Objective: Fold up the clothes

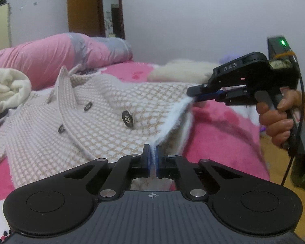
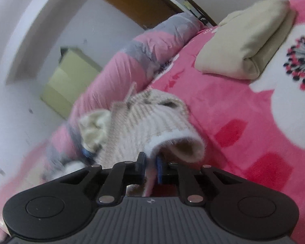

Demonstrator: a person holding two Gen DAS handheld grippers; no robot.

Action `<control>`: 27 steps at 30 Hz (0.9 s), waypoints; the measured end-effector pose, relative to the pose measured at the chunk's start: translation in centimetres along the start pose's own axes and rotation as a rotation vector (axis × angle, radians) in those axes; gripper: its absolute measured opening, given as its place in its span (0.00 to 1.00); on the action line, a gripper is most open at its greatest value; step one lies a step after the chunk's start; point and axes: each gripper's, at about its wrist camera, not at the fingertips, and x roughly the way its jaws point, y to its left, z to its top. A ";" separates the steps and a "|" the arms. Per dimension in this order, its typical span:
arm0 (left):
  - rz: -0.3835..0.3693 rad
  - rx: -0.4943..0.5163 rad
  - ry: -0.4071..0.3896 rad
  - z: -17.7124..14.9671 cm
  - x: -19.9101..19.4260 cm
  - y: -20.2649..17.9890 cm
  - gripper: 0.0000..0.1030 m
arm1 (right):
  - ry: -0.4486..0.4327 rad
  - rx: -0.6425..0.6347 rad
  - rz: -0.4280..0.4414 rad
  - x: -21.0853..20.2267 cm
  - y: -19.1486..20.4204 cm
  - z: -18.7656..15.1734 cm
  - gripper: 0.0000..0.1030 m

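Cream-and-tan knit cardigan (image 1: 103, 109) lies front-up on pink bed (image 1: 223, 134), long axis running from near hem to collar at far left; left sleeve cut off by frame edge. Left claw (image 1: 151, 158) clamped on fuzzy white hem edge. Right claw (image 2: 150, 163) pinches same hem further along, lifting it; right view blurred, buttons (image 1: 127, 119) indistinct there.
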 end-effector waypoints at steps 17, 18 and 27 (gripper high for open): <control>-0.097 -0.090 0.020 -2.2 1.8 1.9 0.05 | -0.034 0.148 -0.031 -0.9 -4.7 4.7 0.46; -0.103 -0.102 0.017 -2.2 1.8 2.1 0.06 | -0.026 0.116 -0.025 0.2 -4.0 5.7 0.46; -0.186 -0.192 -0.010 -3.0 2.0 3.9 0.07 | 0.172 -0.059 -0.087 13.3 -2.6 11.6 0.47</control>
